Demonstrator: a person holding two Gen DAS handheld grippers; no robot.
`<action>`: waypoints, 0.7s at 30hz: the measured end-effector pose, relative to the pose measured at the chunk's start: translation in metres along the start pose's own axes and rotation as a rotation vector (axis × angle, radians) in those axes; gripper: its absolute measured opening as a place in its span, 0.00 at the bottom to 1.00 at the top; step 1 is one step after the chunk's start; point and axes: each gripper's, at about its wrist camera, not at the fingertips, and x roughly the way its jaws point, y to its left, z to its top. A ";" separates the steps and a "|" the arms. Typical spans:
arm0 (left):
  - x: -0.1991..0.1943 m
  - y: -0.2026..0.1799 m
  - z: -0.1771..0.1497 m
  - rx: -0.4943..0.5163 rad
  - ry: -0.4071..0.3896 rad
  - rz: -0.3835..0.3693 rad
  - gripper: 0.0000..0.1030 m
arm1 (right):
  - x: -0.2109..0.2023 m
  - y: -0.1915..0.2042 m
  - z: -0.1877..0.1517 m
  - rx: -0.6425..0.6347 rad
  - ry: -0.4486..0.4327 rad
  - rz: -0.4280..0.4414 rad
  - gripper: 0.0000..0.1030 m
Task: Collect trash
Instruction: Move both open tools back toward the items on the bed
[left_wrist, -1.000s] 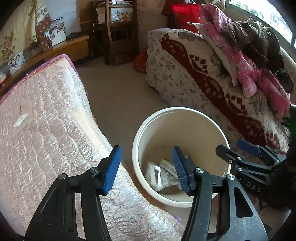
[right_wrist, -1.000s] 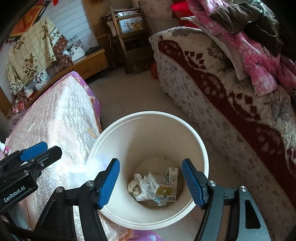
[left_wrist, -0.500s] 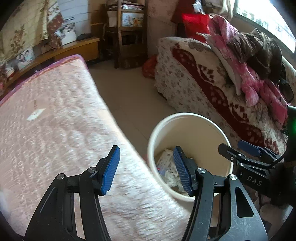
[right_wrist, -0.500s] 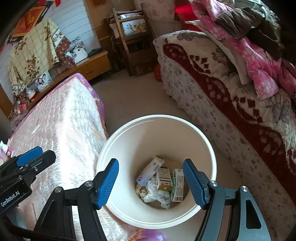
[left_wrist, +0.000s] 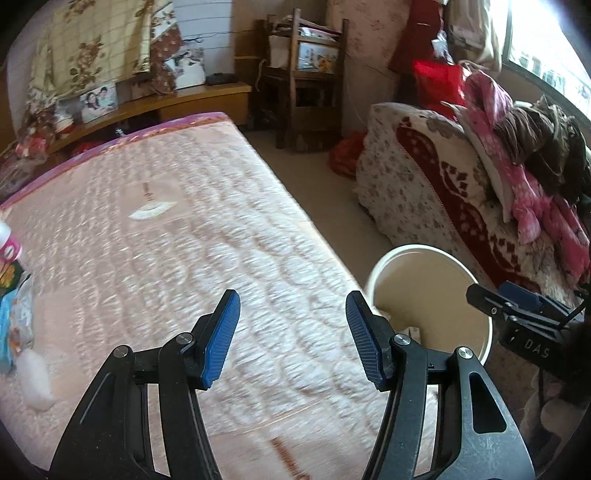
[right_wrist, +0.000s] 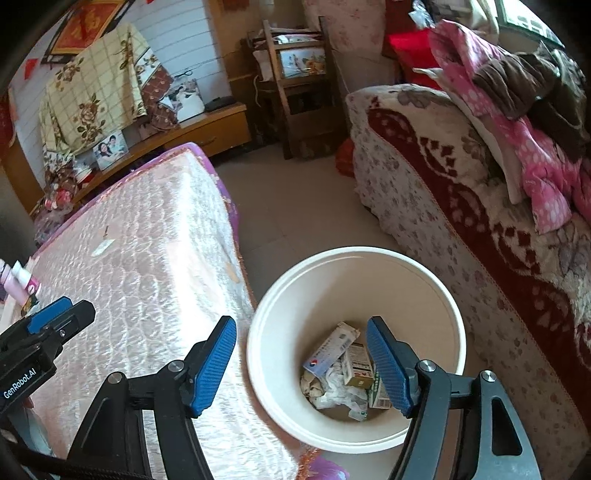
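Both grippers are angled downward with nothing in them: the left gripper hangs over the pink quilted mattress with its blue fingers spread apart and empty, and the right gripper sits above the cream bucket, fingers also released, just framing the rim without touching it. The bucket stands on the floor right beside the mattress corner, squeezed between it and the bed with the red-and-white floral blanket. Down in the bucket you can see the collected trash: a couple of small cartons, a flat white-and-blue box leaning on them, and crumpled white tissue or plastic. More stuff is still on the mattress, at its edge farthest from the bucket: a pink-and-white bottle, some colourful wrappers and a white fluffy wad. Farther along the mattress from the bucket there's a small white scrap. Nothing is blocking the mattress top under the left gripper.
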 end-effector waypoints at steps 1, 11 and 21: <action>-0.004 0.008 -0.003 -0.010 -0.003 0.005 0.56 | -0.002 0.005 0.000 -0.007 -0.002 0.005 0.68; -0.056 0.117 -0.031 -0.122 -0.003 0.125 0.56 | -0.010 0.095 -0.001 -0.146 0.009 0.140 0.72; -0.093 0.282 -0.057 -0.301 0.042 0.343 0.57 | 0.005 0.223 -0.029 -0.312 0.096 0.350 0.72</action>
